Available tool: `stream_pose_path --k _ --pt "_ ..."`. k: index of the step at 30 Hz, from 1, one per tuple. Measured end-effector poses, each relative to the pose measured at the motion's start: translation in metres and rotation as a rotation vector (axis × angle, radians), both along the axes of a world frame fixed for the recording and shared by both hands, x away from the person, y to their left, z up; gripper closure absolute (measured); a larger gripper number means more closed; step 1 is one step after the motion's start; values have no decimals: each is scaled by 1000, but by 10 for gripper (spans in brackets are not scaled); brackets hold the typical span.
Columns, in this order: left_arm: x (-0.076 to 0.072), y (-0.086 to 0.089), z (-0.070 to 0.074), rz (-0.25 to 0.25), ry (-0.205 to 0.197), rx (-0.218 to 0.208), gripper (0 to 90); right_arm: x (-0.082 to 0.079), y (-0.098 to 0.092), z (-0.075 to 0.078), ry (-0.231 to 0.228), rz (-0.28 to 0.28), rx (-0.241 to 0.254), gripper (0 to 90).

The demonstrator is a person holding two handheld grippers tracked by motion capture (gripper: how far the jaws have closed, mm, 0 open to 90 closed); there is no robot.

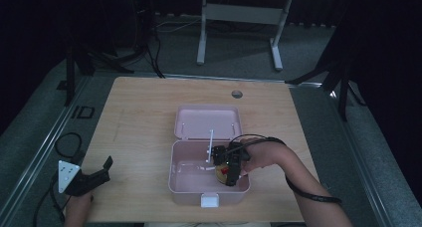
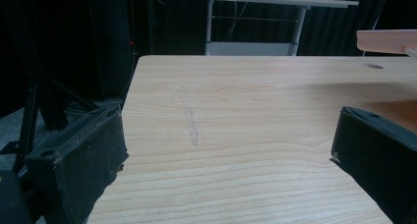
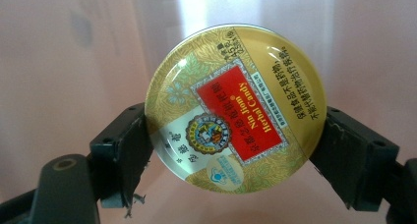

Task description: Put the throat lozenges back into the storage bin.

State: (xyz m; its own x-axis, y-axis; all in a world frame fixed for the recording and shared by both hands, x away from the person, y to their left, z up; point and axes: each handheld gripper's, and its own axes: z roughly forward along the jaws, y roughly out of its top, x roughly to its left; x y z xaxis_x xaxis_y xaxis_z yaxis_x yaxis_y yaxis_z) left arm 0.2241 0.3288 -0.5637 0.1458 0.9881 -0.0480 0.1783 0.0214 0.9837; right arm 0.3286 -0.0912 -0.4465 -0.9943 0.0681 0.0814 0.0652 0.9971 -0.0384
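At the near left corner of the wooden table (image 1: 139,117), the left gripper (image 1: 94,177) was held low, close to the tabletop, by a hand partly cut off at the near edge. In the left gripper view its two black jaws were seen set wide apart, with nothing between them but bare wood bearing a faint pale scratch.

Slightly farther in and to the right, a pink lunch box (image 1: 174,174) stood open near the table's near edge, a white latch (image 1: 209,200) on its near wall. The right gripper (image 1: 226,171) was reached into the right part of the box by the right hand (image 1: 261,157), a black strap being worn on that forearm.

In the right gripper view, a round gold tin (image 3: 237,108) was seen clamped by its rim between the two jaws, one on each side, with its lid turned to the camera and pink plastic behind it. On the lid, a red panel was printed with "Nin Jiom Herbal Candy" and Chinese characters, beside a round emblem; further small Chinese print could not be read. In the high view the tin (image 1: 222,172) was seen inside the box.

Beyond the box, its hinged lid (image 1: 208,121) lay open flat on the table, and farther still a round hole (image 1: 237,94) was cut near the far edge.
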Motion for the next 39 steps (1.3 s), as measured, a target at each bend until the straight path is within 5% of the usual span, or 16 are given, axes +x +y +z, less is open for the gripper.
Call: stream_pose_path --k 10,18,29,39 --pt "0 0 0 0 2 2 5 1 -8 -9 42 -14 -28 163" --pt "0 0 0 -1 3 4 5 1 -10 0 35 -12 -6 154" --pt "0 0 0 -1 3 2 5 2 -21 43 -15 -20 157 135" --pt "0 -1 0 0 3 4 5 6 -55 83 -82 -71 273 130"
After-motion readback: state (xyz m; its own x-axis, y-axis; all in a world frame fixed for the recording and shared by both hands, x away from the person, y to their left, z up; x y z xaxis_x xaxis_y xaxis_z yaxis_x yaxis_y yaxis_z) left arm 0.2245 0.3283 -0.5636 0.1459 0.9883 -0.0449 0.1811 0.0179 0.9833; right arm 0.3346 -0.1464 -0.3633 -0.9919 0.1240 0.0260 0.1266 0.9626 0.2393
